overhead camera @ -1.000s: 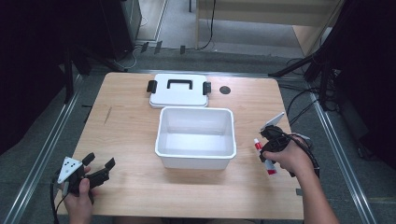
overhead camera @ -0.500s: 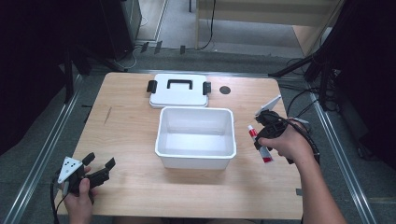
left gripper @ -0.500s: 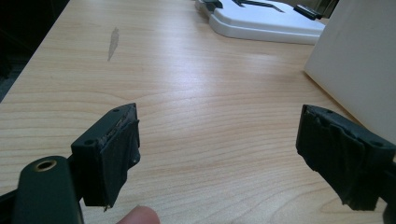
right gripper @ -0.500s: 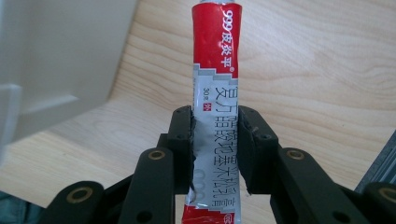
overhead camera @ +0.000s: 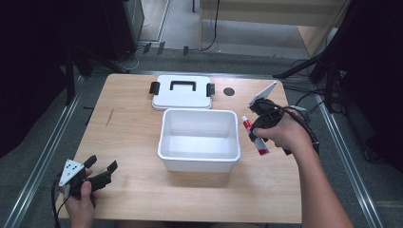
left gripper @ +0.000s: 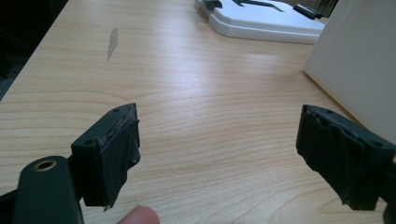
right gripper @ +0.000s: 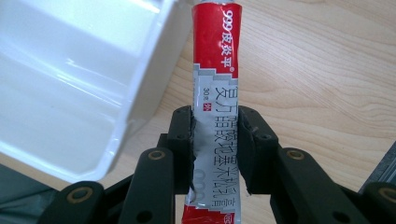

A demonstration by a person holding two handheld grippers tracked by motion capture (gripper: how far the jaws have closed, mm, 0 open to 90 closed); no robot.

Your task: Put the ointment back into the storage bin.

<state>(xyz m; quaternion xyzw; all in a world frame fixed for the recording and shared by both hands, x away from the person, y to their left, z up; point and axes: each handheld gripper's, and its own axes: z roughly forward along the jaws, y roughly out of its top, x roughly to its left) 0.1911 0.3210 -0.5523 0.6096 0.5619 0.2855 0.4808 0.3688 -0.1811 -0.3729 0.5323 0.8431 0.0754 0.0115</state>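
At the right of the high view, the right gripper (overhead camera: 257, 127) holds a red and grey ointment tube (overhead camera: 254, 137) pinched across its middle, jaws narrow on it, just beside the right wall of the open white storage box (overhead camera: 199, 160) at the centre of the frame. In the right gripper view the tube (right gripper: 215, 116) stands upright between the jaws, the box (right gripper: 135, 84) at upper left with its rim close by. The step looks to be putting the tube into the box. To do it well, lift the tube's lower end clear of the rim before crossing over, then lower it inside before loosening the hold. The rim is the one thing in the way.

The box's white lid (overhead camera: 183, 93) with black handle and clasps lies on the wooden surface (overhead camera: 128, 133) above the box, well apart from the path. The left gripper (overhead camera: 100, 173) rests at lower left, jaws wide and holding nothing.
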